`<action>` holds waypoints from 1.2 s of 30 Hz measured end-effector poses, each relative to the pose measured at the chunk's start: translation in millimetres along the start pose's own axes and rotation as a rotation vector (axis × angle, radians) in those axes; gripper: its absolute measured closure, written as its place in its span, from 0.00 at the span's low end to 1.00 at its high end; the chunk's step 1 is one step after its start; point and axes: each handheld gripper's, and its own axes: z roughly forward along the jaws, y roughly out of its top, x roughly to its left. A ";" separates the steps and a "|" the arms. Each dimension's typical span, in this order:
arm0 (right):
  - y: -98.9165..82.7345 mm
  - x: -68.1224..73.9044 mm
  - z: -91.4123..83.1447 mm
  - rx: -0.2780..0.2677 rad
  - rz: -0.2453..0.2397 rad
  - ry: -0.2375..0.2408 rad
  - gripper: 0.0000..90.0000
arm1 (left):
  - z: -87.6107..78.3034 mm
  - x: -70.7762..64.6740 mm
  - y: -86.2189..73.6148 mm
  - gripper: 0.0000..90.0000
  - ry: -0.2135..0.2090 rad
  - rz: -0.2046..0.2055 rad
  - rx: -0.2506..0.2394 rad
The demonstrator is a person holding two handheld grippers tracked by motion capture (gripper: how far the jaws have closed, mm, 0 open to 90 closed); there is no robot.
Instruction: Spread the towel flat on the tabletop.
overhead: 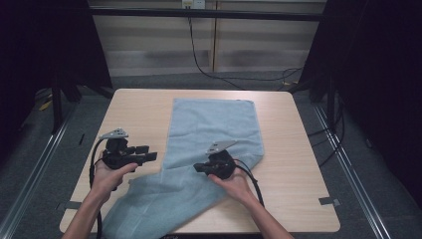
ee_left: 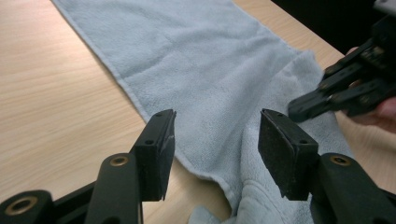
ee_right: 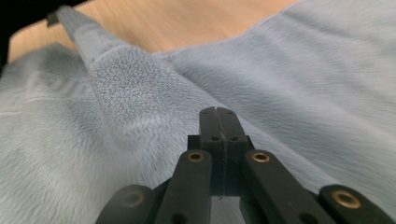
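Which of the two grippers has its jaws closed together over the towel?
The right gripper: its jaws meet with no gap and nothing between them. The left gripper stands open, with the blue towel visible between its jaws.

A pale wooden table (overhead: 139, 107) spreads beneath and all around the fingers (ee_left: 156, 154). Far beyond them a black cable (overhead: 196, 55) hangs down the light panelled wall (overhead: 159, 45) and trails across the grey floor (overhead: 348, 164). Grey tape (overhead: 329, 201) sits at the table's edge, outward of the right-hand fingers.
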 end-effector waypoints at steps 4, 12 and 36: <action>4.9 -7.9 -3.2 -0.013 0.044 0.044 0.62 | -8.3 1.1 3.2 0.50 0.005 0.001 -0.021; 28.7 22.5 63.6 0.026 -0.012 0.151 0.39 | 2.3 10.7 -6.5 0.49 0.024 -0.021 0.019; -47.3 34.6 -89.2 -0.065 -0.021 0.009 0.96 | 1.9 -10.6 -12.3 0.50 -0.003 0.010 -0.008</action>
